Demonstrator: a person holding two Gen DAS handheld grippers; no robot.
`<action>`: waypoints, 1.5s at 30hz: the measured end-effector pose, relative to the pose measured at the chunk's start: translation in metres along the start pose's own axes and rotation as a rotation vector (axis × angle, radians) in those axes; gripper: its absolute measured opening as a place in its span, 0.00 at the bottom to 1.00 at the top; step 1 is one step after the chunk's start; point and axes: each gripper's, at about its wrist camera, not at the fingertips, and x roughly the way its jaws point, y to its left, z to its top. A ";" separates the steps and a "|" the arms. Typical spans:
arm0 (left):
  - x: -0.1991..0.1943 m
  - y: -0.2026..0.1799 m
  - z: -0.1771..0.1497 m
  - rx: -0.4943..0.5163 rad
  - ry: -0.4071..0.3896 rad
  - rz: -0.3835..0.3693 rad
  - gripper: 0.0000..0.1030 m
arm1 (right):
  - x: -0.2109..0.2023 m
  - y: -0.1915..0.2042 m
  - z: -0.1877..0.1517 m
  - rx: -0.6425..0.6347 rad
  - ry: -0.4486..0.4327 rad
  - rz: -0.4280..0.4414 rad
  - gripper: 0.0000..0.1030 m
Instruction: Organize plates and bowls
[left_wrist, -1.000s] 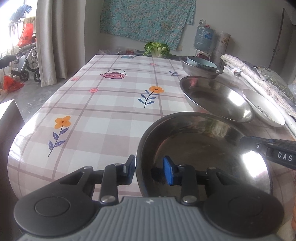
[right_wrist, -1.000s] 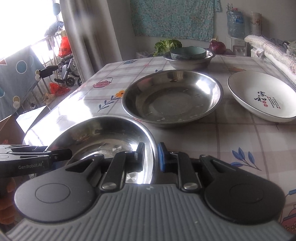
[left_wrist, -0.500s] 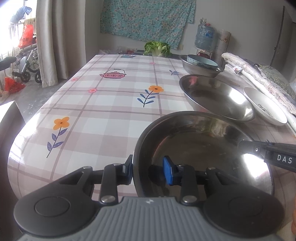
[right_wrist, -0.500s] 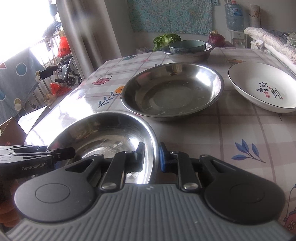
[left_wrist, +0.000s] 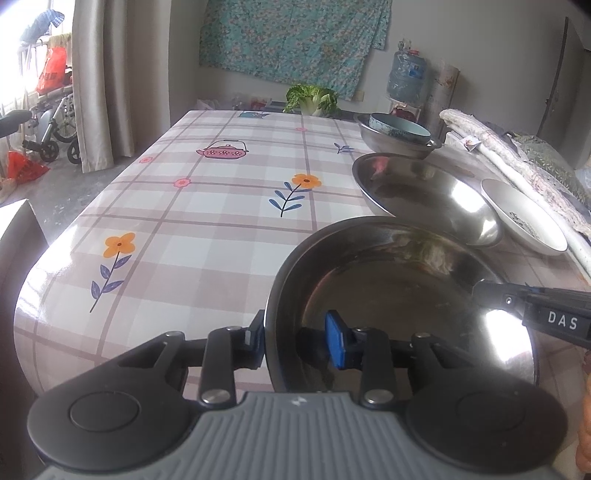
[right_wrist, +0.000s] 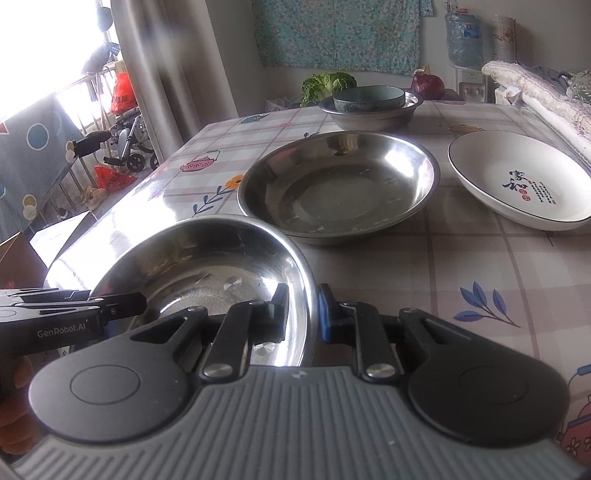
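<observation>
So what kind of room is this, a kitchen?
Probably a lived-in home's dining or kitchen area, not a lab. A table with a flowery plaid tablecloth holds steel bowls, a leafy cabbage sits at the far end, and a big water bottle stands by the wall.

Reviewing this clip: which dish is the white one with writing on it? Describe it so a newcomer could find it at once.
Start from the table with the plaid flowered tablecloth. Past the steel bowl gripped on both sides, a wide steel basin sits mid-table; the white plate lies just right of it, apart from it. It is the only white dish, with a thin dark rim and dark calligraphy with red seals inside.
</observation>
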 end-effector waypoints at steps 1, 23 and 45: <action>-0.001 0.000 0.000 -0.002 0.000 -0.001 0.32 | 0.000 0.000 0.000 0.001 0.001 0.001 0.16; 0.000 -0.007 -0.001 0.006 0.013 -0.031 0.32 | -0.004 -0.008 -0.002 0.036 0.000 -0.015 0.16; -0.008 -0.023 -0.018 0.118 0.005 0.019 0.33 | -0.010 -0.021 -0.019 0.036 0.014 0.021 0.16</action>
